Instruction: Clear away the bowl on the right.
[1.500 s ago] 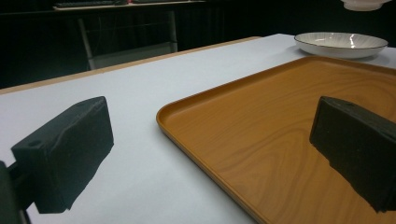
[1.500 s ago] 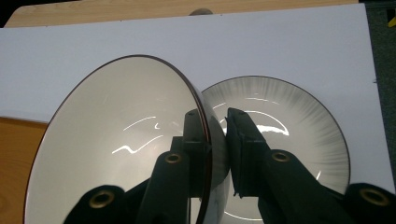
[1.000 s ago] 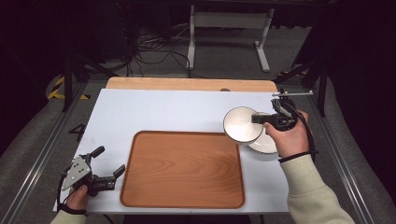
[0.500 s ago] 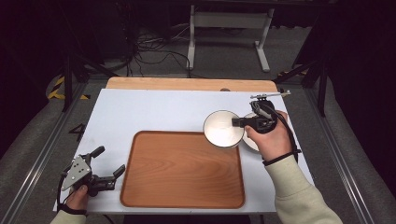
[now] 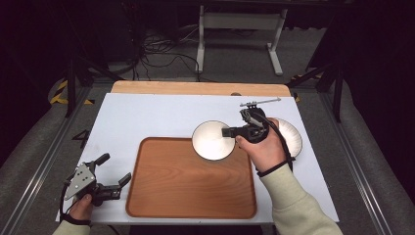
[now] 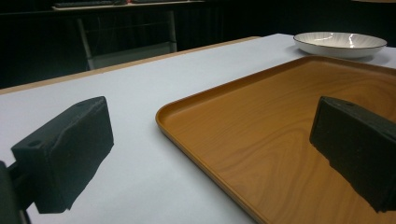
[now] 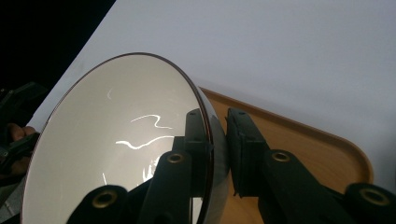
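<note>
White bowl (image 5: 211, 140), pinched by its rim in the clenched right gripper (image 5: 230, 131), hangs over the wooden tray's (image 5: 186, 205) far edge and wants level, slow lowering, while the left gripper (image 5: 111, 172) waits open.

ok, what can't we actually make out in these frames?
- High view: part of the plate on the table is hidden by the right hand.
- Right gripper view: the held bowl is cut off by the bottom edge and hides the tray behind it.
- Left gripper view: the tray's near side runs off-frame.
</note>
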